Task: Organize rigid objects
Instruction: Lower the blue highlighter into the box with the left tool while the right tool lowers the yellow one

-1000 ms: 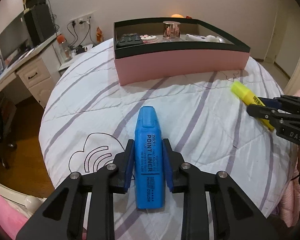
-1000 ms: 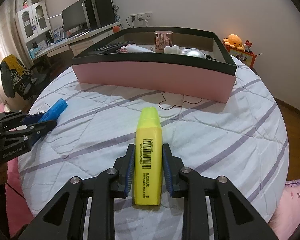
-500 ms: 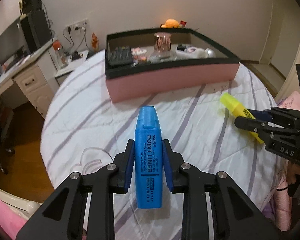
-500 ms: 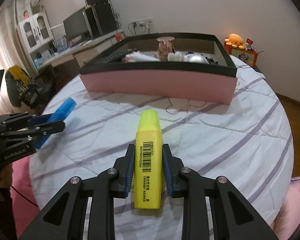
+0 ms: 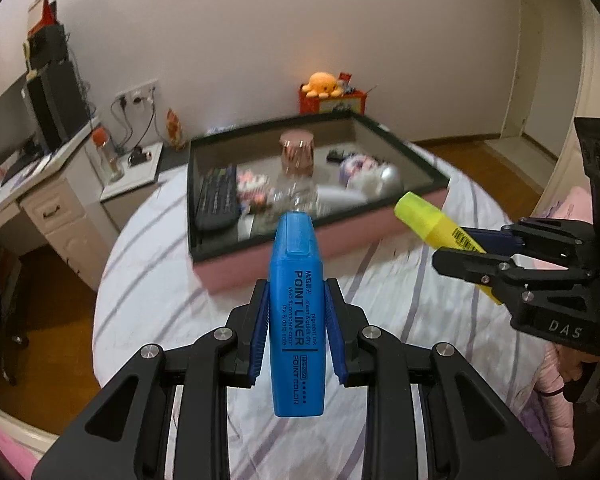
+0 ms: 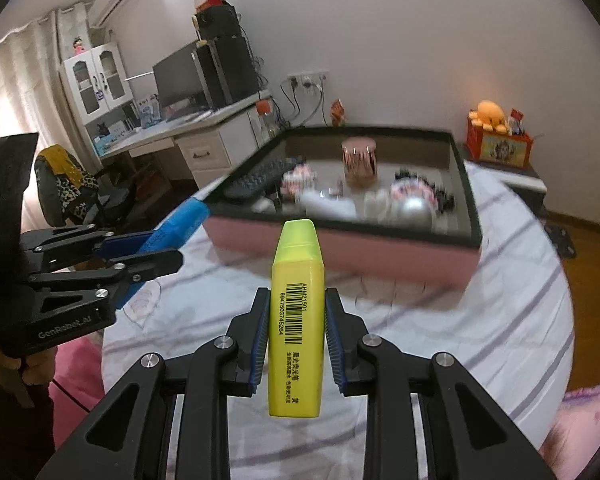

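Note:
My left gripper [image 5: 296, 312] is shut on a blue highlighter [image 5: 296, 312], held in the air above the round bed, cap pointing at the pink box [image 5: 284, 268]. My right gripper [image 6: 296, 316] is shut on a yellow highlighter [image 6: 296, 312], also lifted, pointing at the same box [image 6: 380, 256]. In the left wrist view the right gripper [image 5: 456, 248] shows at the right with the yellow highlighter [image 5: 428, 220]. In the right wrist view the left gripper [image 6: 156, 252] shows at the left with the blue highlighter [image 6: 180, 224].
The black-lined box holds a remote [image 5: 216, 196], a pink cup [image 5: 296, 154] and several small items. The bed cover [image 5: 172, 304] is white with purple stripes. A desk with monitor [image 6: 180, 80] and a chair [image 6: 72, 184] stand to the left. An orange plush [image 6: 490, 114] sits behind.
Both grippers have risen with their highlighters and moved nearer the box. The box interior now shows from above.

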